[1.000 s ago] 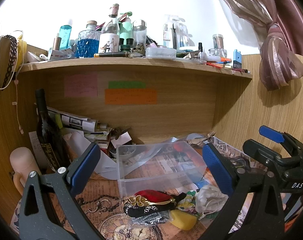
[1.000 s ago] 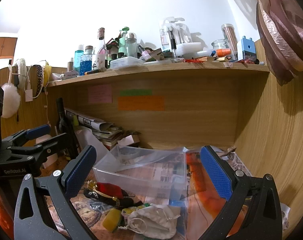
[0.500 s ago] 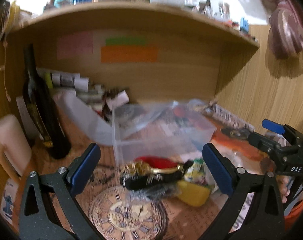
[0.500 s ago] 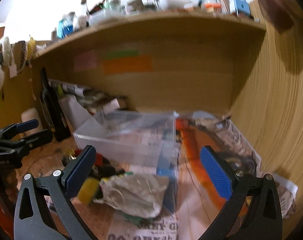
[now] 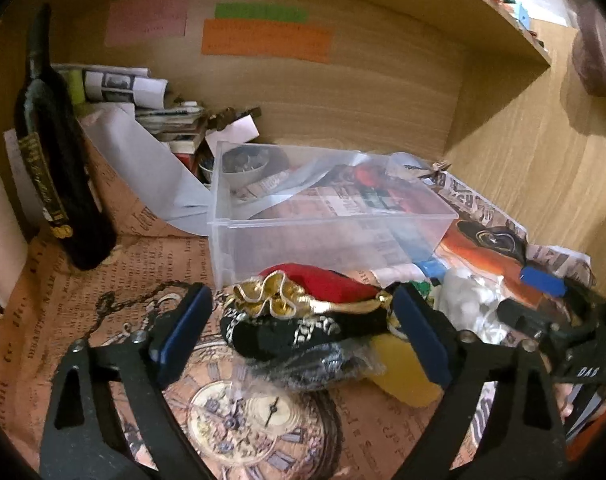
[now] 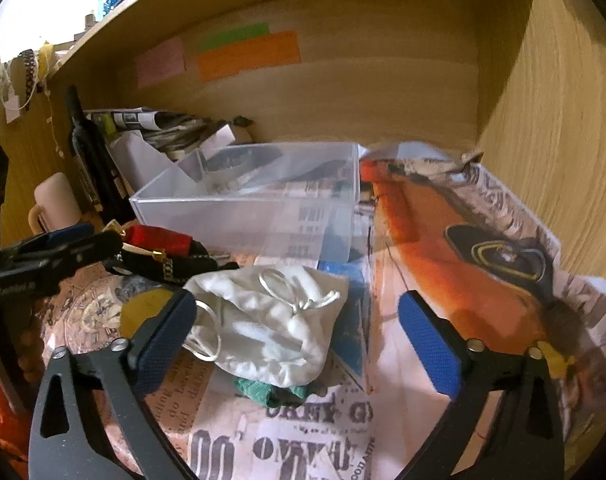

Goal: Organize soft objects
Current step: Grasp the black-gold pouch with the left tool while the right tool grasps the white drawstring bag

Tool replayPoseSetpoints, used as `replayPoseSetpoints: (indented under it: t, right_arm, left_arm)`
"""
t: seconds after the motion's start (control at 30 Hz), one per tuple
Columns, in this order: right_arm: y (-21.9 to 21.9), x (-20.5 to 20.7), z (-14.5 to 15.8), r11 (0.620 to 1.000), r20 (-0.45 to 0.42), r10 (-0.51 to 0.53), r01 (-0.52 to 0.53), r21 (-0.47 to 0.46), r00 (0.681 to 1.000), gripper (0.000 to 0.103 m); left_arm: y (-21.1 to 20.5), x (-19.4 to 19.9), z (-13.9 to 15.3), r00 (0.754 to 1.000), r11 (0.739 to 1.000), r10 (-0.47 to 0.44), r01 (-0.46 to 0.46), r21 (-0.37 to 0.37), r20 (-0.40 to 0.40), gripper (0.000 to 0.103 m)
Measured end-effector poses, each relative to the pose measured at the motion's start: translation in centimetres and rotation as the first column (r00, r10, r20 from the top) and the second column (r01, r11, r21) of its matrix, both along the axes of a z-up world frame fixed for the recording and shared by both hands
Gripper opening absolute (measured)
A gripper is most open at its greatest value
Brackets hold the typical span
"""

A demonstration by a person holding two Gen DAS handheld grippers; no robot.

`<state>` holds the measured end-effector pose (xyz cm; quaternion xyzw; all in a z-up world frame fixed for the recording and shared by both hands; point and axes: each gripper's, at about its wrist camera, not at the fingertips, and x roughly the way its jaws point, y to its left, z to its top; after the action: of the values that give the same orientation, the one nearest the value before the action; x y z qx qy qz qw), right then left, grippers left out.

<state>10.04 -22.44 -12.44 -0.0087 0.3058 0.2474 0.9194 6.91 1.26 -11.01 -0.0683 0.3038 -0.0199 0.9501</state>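
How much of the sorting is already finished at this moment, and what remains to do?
Nothing looks sorted yet: no soft item shows inside the clear box. In hand: the left claw is open around the red and black pouches, and the right claw is open at the white drawstring bag. Neither grips. Left: the yellow sponge and green cloth too.

1. Clear box [image 5: 327, 216] sits mid-desk on newspaper [image 6: 483, 240], under the shelf.
2. Bottle [image 5: 51, 168] stands left of the box.
3. Pouch pile [image 5: 303, 320] lies just in front of the box.
4. Drawstring bag [image 6: 271, 324] lies right of the pile.
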Motion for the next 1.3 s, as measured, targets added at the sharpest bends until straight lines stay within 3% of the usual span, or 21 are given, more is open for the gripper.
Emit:
replayPoseSetpoints:
  t: [0.13,0.27,0.4,0.67,0.9,1.3]
  right_arm:
    - [0.1,0.6,-0.8,1.000,-0.043,0.023,-0.023,0.019,0.999,0.082]
    - [0.4,1.1,-1.4,0.999,-0.073,0.042,-0.042,0.015,0.996,0.063]
    - [0.5,1.5,-2.1,0.998,-0.108,0.066,-0.063,0.026,0.992,0.039]
    - [0.0,1.5,-1.4,0.998,-0.082,0.051,-0.048,0.036,0.995,0.016]
    - [-0.5,1.2,0.0,0.998,-0.029,0.027,-0.026,0.061,0.999,0.012]
    - [-0.4,1.7,4.8,0.995,0.136,-0.009,-0.005,0.098,0.991,0.011]
  left_arm:
    - [0.5,1.7,-0.4,0.999,0.999,0.006,-0.007,-0.033,-0.032,0.089]
    - [1.2,3.3,-1.3,0.996,0.997,0.004,-0.010,-0.073,-0.086,0.082]
    - [1.5,4.3,-2.1,0.992,0.996,-0.006,-0.004,-0.084,-0.123,0.067]
    - [1.6,4.8,-2.1,0.991,0.994,-0.030,0.016,-0.110,-0.129,0.039]
    - [1.2,3.9,-0.4,0.997,0.996,-0.035,0.029,-0.088,-0.070,0.032]
    - [1.3,3.0,3.7,0.998,0.997,-0.031,0.034,-0.067,0.056,0.031]
